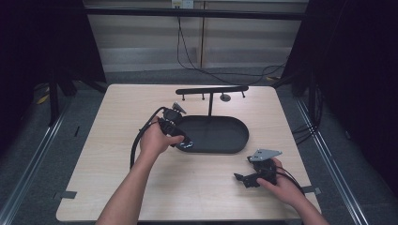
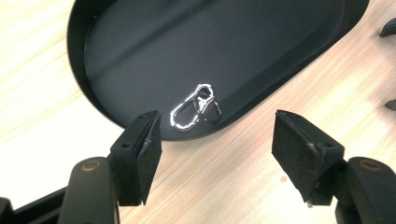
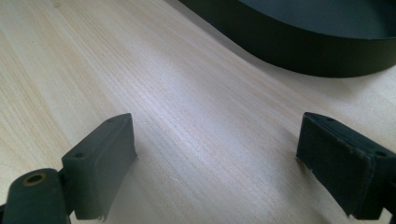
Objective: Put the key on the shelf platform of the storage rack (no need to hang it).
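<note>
Left gripper (image 2: 217, 151): we see its jaws spread wide with nothing between them, pads clear of the wood, poised just over the near-left end of the black oval tray (image 2: 93, 84). In the high view the left gripper (image 1: 184, 143) sits at that same tray end, held by the left hand (image 1: 155, 140), cable looping off to the left.

Inside the tray, close to its near rim, lies a small shiny metal clip (image 2: 196, 107), apparently a carabiner with a second loop hooked through it; the link is too small for us to be sure. It rests on the tray floor, ahead of the left gripper's jaws and untouched by them.

Right gripper (image 3: 217, 161): jaws likewise wide apart and empty, low over bare wood. The tray wall (image 3: 299, 51) runs across the top of its view, well apart from the pads. In the high view the right gripper (image 1: 244, 179) is near the front right of the surface (image 1: 117, 117), in the right hand (image 1: 281, 185), grey plate on top.

Beyond the tray stands a black T-shaped stand (image 1: 211, 91), its post rising from the tray's far side, with small pegs hanging under the crossbar.
</note>
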Tool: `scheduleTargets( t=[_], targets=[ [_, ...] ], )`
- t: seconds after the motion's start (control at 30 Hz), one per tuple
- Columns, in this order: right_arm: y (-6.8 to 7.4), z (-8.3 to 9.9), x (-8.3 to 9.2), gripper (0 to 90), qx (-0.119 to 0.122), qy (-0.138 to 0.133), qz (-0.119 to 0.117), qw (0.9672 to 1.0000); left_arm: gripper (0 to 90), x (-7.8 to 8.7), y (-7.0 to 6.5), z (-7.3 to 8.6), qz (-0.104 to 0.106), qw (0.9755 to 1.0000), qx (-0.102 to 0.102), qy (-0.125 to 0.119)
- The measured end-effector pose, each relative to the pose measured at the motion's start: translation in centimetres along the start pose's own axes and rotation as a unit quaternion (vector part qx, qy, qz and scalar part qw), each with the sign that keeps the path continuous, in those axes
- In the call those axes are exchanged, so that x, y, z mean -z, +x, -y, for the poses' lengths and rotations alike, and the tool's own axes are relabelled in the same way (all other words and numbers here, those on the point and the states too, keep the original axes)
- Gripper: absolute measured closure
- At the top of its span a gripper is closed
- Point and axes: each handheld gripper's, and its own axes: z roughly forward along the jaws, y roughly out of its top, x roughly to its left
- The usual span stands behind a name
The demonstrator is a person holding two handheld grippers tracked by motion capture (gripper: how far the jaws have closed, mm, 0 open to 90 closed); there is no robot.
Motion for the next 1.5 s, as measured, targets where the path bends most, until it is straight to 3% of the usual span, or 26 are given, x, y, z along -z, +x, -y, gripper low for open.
scheduleTargets(
  t=[0.57,1.2,1.5],
  targets=[
    [0.0,0.0,0.0,10.9,0.0,0.0,0.0,1.0,31.1,0.9,1.0,2.1,-0.003,0.9999,0.008,-0.006],
    [0.0,0.0,0.0,10.9,0.0,0.0,0.0,1.0,30.5,0.8,2.4,5.7,-0.009,0.9998,0.015,-0.008],
    [0.0,0.0,0.0,10.9,0.0,0.0,0.0,1.0,29.9,0.4,3.1,7.8,-0.001,0.9998,0.019,-0.006]
  ],
)
